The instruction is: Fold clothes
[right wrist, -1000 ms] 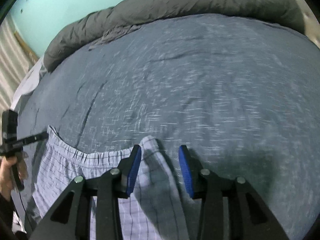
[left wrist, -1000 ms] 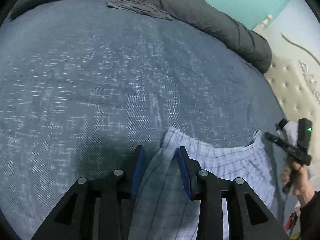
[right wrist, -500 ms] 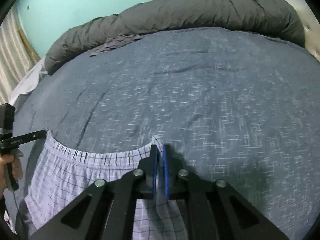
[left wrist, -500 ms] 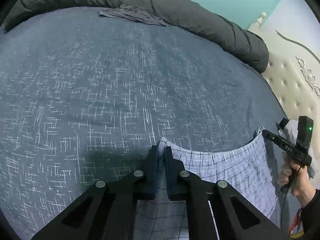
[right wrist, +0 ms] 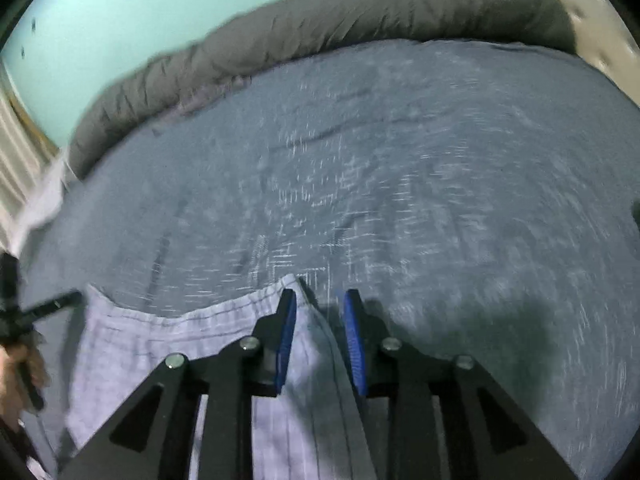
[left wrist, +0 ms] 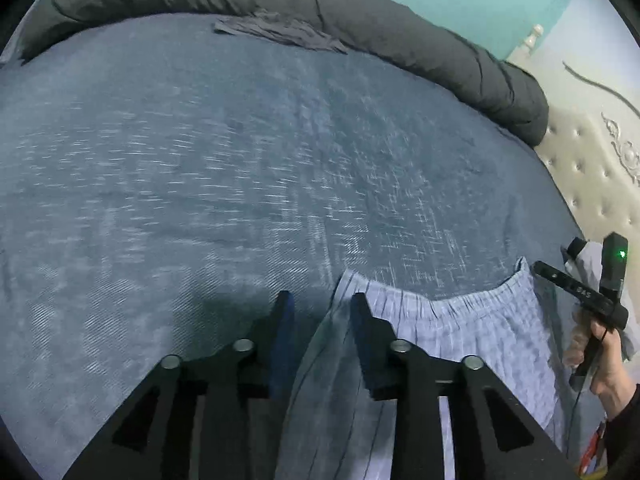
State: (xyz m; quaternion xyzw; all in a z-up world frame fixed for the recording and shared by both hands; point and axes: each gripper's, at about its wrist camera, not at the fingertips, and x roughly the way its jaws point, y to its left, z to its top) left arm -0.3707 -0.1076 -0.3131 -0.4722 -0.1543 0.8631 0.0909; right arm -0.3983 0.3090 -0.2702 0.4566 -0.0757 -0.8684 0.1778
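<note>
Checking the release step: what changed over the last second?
Both grippers had clamped the checked shorts' waistband corners; now the left gripper and right gripper are opening, cloth loose between their jaws. Shorts, grey duvet and bedsheet stayed put.

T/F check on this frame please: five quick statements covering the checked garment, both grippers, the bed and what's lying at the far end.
1. The checked garment lies on a blue-grey bedspread. True.
2. The left gripper is clamped shut on the cloth. False: its jaws are opening, with the waistband corner lying loose between them.
3. The right gripper has nothing between its fingers. False: the other waistband corner sits between them as its jaws open.
4. A rolled dark grey duvet lies along the far edge of the bed. True.
5. The wall behind the bed is red. False: it is pale turquoise.
</note>
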